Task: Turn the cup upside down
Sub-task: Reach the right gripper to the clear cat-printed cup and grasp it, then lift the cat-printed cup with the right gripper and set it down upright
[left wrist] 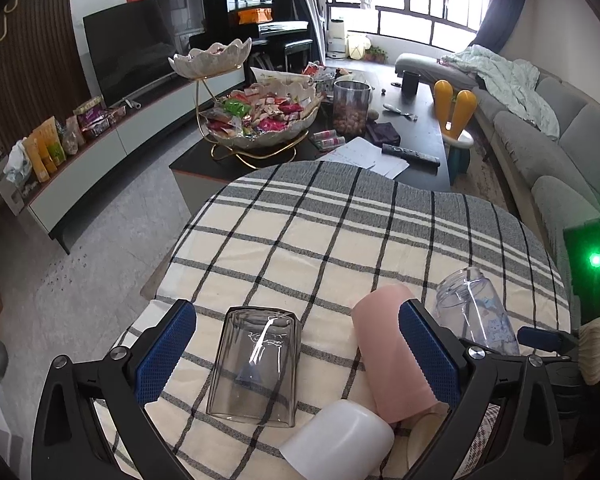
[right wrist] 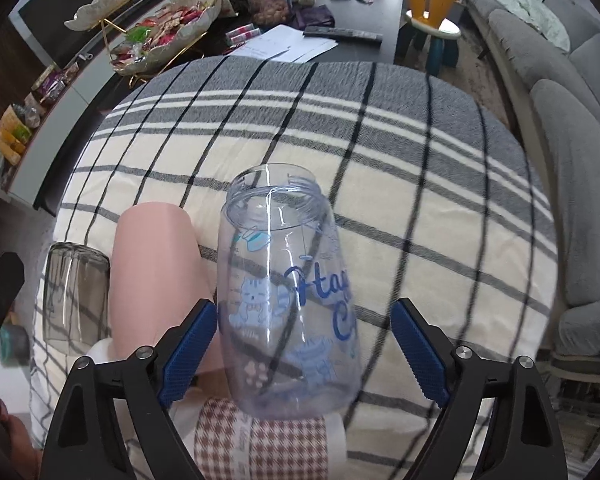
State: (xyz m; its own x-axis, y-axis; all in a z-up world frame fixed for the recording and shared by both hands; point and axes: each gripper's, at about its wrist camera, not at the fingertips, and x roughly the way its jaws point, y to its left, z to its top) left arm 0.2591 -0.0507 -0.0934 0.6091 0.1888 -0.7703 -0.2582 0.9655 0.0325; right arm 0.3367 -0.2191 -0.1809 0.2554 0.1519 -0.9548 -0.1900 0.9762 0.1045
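Note:
A clear bluish plastic cup (right wrist: 288, 296) with cat drawings and blue writing stands mouth up on the checked cloth, between the open jaws of my right gripper (right wrist: 300, 344); the left pad (right wrist: 188, 356) is close to it, the right pad stands apart. It also shows in the left wrist view (left wrist: 476, 312). A smoky clear glass (left wrist: 256, 364) stands upside down between the open jaws of my left gripper (left wrist: 296, 360), untouched. A pink cup (left wrist: 392, 352) and a white cup (left wrist: 340, 436) stand upside down beside it.
The cups stand on a table under a checked cloth (left wrist: 340, 232). A brown houndstooth cup (right wrist: 260, 448) is near my right gripper. Beyond are a dark coffee table (left wrist: 412, 128) with snack bowls, a grey sofa (left wrist: 560, 140) and a TV (left wrist: 132, 44).

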